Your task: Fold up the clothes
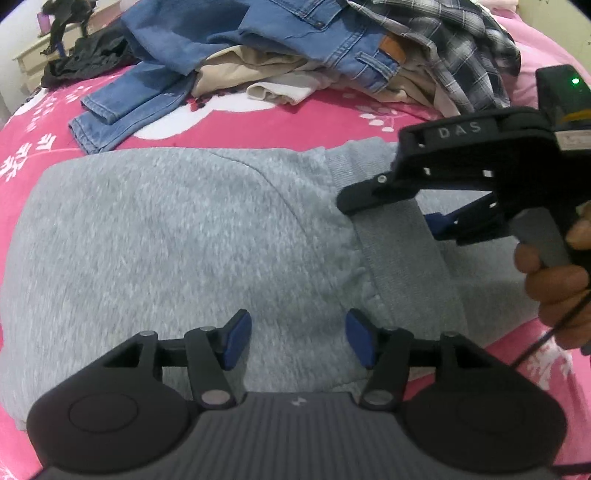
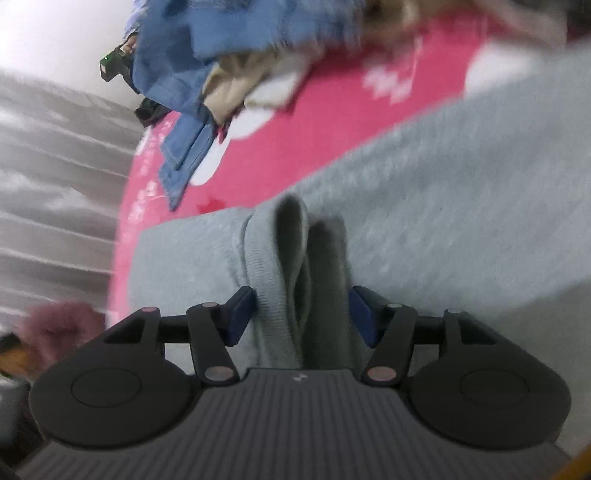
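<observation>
Fingers straddling ribbed cuff, left gripper empty

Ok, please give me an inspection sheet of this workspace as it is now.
Surface: pink bedspread, white pattern.
Job's things: grey garment lying flat; its ribbed cuff lies across it.
Clutter: pile of jeans, beige clothes and plaid shirt; black cloth.
Grippers: left gripper open over the garment; right gripper open, cuff between its jaws.
Cables: black cable by the right hand.
Surroundings: dresser, curtain.
</observation>
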Demonstrator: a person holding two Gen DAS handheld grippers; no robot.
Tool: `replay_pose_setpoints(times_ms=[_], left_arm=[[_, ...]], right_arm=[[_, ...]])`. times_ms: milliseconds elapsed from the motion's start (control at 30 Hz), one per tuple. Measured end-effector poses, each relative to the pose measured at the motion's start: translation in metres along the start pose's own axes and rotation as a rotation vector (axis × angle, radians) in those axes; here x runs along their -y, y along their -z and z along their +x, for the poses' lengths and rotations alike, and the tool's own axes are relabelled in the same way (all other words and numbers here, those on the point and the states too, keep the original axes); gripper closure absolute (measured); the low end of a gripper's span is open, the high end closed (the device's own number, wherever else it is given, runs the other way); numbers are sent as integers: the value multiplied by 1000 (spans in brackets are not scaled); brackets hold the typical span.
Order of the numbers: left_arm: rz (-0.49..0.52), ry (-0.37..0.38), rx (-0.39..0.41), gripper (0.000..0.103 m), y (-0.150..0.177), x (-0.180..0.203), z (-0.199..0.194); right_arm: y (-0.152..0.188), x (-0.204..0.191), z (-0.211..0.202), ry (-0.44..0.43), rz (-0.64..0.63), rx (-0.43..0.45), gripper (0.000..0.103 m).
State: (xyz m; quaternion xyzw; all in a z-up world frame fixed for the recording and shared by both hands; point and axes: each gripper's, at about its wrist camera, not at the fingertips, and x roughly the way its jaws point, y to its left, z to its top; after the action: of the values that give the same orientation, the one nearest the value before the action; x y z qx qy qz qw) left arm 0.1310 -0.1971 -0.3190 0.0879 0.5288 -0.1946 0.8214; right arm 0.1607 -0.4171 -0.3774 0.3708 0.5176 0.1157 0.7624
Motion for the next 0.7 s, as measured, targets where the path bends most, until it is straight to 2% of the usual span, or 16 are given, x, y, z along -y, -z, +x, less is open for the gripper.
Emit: replay_pose_setpoints(times_ms=[167, 233, 300, 333, 400, 433, 500, 567, 700], left_arm=[[3, -10, 5, 44, 1, 1, 0], [8, -18, -4, 44, 1, 2, -1], [4, -25, -11, 45, 1, 3, -2], [-1, -28, -13, 45, 1, 3, -2], [-3, -35, -15, 48, -1, 7, -7], [-4, -38, -16, 49, -2, 9, -9], [15, -35, -15, 52, -5, 18, -18], [19, -5, -10, 51, -8, 27, -30], [-2, 113, -13, 49, -17, 48, -52]], right_arm=[[9, 1, 9, -50, 17, -55, 46], [13, -10, 12, -17, -52, -73, 46], [14, -14, 14, -1, -43, -61, 48], [15, -15, 11, -6, -31, -49, 63], [16, -17, 7, -16, -6, -24, 83], [16, -18, 5, -21, 6, -12, 84], [19, -31, -5, -3, -62, 19, 85], [17, -32, -26, -11, -77, 43, 85], [-4, -21, -79, -3, -102, 100, 85]])
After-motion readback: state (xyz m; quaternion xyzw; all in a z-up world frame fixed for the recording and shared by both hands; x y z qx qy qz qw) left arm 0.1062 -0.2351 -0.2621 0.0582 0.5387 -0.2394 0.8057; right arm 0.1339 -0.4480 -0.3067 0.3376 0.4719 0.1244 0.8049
